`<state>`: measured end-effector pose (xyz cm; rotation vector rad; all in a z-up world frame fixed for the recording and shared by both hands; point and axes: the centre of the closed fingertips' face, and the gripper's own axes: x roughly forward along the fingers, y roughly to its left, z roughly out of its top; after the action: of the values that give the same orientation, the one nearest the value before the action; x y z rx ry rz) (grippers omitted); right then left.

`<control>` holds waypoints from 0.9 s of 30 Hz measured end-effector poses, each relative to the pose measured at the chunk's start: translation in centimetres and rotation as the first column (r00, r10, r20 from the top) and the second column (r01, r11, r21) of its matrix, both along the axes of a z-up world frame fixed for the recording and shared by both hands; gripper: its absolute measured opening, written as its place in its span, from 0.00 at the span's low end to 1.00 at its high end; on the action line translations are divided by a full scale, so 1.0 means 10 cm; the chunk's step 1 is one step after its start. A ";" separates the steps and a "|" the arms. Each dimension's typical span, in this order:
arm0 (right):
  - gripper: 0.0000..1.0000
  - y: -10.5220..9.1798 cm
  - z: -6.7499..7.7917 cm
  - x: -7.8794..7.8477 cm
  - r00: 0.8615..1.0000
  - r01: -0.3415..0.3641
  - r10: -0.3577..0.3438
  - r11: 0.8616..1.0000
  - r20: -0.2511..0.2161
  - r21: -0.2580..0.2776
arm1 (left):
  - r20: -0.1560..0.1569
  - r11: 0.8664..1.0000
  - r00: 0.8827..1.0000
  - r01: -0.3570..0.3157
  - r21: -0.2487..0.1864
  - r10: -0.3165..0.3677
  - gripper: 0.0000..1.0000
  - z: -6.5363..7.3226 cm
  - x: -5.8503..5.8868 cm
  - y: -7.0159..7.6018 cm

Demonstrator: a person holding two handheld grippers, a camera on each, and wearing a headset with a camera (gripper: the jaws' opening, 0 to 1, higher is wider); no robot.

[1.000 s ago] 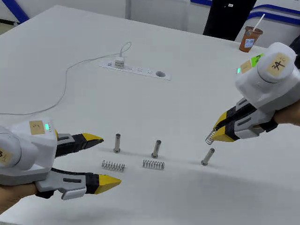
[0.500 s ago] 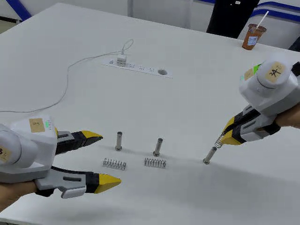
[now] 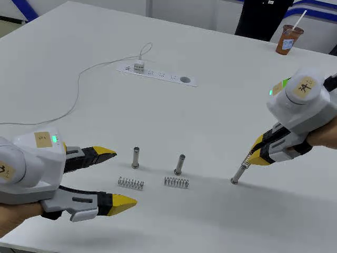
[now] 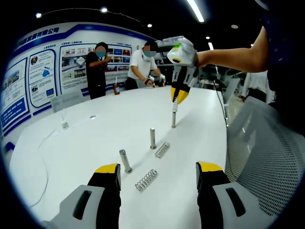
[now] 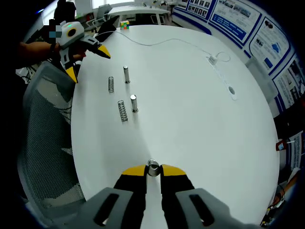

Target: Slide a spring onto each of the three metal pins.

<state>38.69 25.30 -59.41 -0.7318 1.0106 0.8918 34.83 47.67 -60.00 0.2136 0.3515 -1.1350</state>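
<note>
Two springs lie on the surface beside two pins. Right tongs clamp a third spring at the rightmost pin's top; the right gripper view shows its coil end-on. Left tongs gape apart.

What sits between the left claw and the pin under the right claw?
In the head view: the left pin and middle pin, both bare and upright, with the left spring and middle spring lying loose beside them.

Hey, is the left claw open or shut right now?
Open. The left claw has its two yellow-tipped halves spread wide apart above the table, with nothing held between them.
</note>
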 end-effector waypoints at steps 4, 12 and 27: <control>0.12 -0.01 -0.04 0.00 1.000 0.004 -0.004 1.000 -0.007 0.001 | -0.002 1.000 1.000 0.001 0.004 -0.001 0.65 -0.01 -0.01 0.00; 0.12 -0.03 -0.14 0.01 1.000 0.012 -0.012 1.000 -0.019 0.002 | -0.002 1.000 1.000 0.001 0.006 -0.001 0.64 0.00 0.00 0.00; 0.12 -0.04 -0.38 0.02 0.998 0.045 -0.043 0.999 -0.046 0.023 | -0.004 1.000 1.000 0.000 0.015 0.000 0.64 -0.01 -0.01 0.00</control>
<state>38.89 24.89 -63.23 -0.6687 1.0511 0.8848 34.71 47.64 -60.13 0.2242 0.3634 -1.1337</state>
